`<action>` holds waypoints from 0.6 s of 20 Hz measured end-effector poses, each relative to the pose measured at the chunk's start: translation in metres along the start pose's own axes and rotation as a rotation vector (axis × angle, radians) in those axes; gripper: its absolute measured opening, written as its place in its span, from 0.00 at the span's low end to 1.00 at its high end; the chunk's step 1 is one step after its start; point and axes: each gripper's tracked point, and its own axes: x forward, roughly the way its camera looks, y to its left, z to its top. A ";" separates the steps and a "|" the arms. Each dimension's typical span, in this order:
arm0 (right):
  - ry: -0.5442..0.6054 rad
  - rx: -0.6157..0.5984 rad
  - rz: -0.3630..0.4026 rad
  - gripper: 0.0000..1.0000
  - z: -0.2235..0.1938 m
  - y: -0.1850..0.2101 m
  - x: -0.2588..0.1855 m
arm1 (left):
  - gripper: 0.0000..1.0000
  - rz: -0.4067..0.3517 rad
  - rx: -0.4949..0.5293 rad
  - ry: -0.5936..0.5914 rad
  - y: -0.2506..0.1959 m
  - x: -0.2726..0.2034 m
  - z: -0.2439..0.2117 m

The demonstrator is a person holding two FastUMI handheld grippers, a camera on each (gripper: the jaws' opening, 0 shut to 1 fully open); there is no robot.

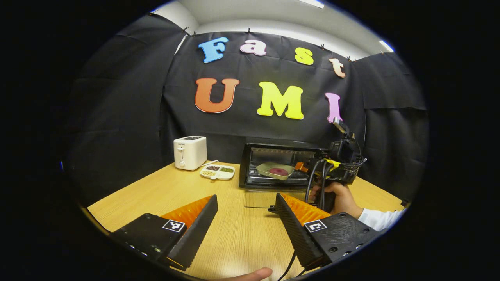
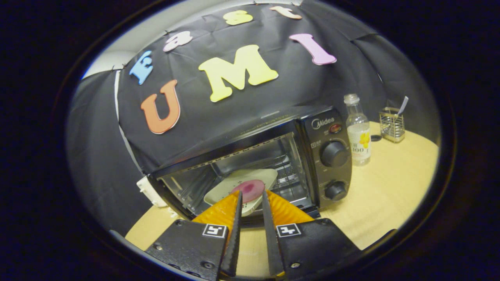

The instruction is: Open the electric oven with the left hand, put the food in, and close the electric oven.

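Food — a round, dark pink slice (image 2: pixel 250 189) on a pale, square-cornered plate (image 2: pixel 224 191) — sits on the wire rack inside the black electric oven (image 2: pixel 273 156). In the right gripper view the plate lies at twelve o'clock from my right fingers (image 2: pixel 250 201), whose tips reach its near edge; I cannot tell whether they press on it. These fingers stand close, with a narrow gap between them. The oven's two round knobs are at two o'clock, and past them a clear plastic bottle with a yellow flower label (image 2: pixel 358 130) stands beside the oven. Farther to the right is a small wire-mesh holder (image 2: pixel 391 124) with a utensil handle sticking out.

In the left gripper view my left fingers (image 1: pixel 246 208) are spread wide apart above the light wooden surface (image 1: pixel 156 191), holding nothing. The oven (image 1: pixel 273 146) is at twelve o'clock, its glass door (image 1: pixel 259 199) folded down flat toward me, the plate (image 1: pixel 273 168) and pink slice (image 1: pixel 278 171) visible inside. My right hand (image 1: pixel 338 197), white sleeve at the wrist, holds the other gripper at one o'clock, just before the oven's mouth. At eleven o'clock a white toaster (image 1: pixel 190 152) stands near the wall, and a white divided tray of small grains (image 1: pixel 217 171) lies beside it — between toaster and oven.
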 end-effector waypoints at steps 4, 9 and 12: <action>-0.057 -0.112 0.033 0.37 0.015 0.003 -0.047 | 0.95 0.003 0.030 0.014 -0.003 0.003 -0.004; -0.042 -0.126 0.049 0.77 0.021 -0.012 -0.111 | 0.95 -0.022 0.047 0.049 -0.017 0.011 -0.012; -0.048 -0.126 0.044 0.90 0.037 -0.031 -0.146 | 0.95 -0.049 0.057 0.070 -0.032 0.019 -0.019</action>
